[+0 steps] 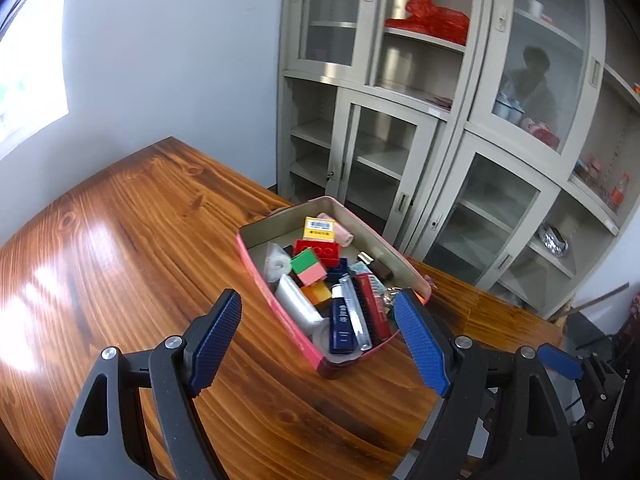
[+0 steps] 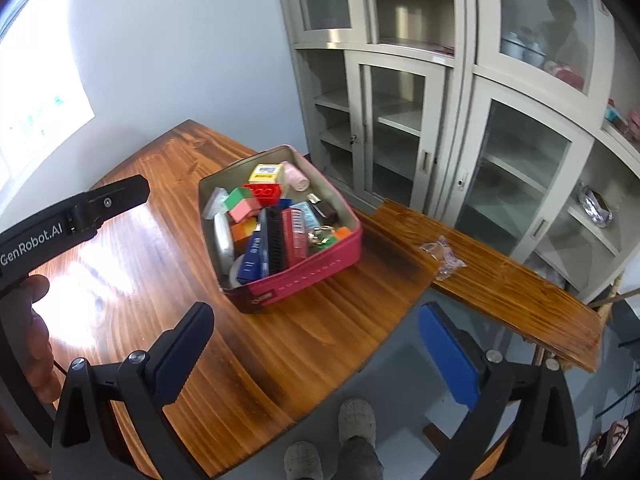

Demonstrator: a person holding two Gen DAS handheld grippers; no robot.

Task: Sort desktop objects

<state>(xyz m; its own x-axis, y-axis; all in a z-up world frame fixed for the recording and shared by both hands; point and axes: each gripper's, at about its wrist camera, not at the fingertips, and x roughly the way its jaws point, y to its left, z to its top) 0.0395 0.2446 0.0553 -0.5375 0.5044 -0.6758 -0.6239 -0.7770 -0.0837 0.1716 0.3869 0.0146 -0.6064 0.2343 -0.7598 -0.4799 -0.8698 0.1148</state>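
A pink tin box [image 1: 280, 300] [image 2: 304, 276] stands on the wooden table [image 1: 120, 260] [image 2: 280, 352], filled with several small objects: a red brick [image 1: 316, 249], a yellow box [image 1: 319, 228], a green and pink block [image 1: 307, 266], a dark blue tube [image 1: 342, 326], a black comb [image 2: 276, 240]. My left gripper [image 1: 320, 332] is open and empty, raised just in front of the box. My right gripper [image 2: 316, 344] is open and empty, above the table's front edge, nearer than the box. The left gripper's body [image 2: 72, 216] shows in the right wrist view.
A lower wooden bench [image 2: 500, 280] with a clear plastic wrapper [image 2: 442, 256] stands right of the table. Grey glass-door cabinets [image 1: 440, 140] [image 2: 440, 100] line the wall behind. The person's feet [image 2: 356, 420] are at the table's front edge. A window [image 1: 28, 60] is at left.
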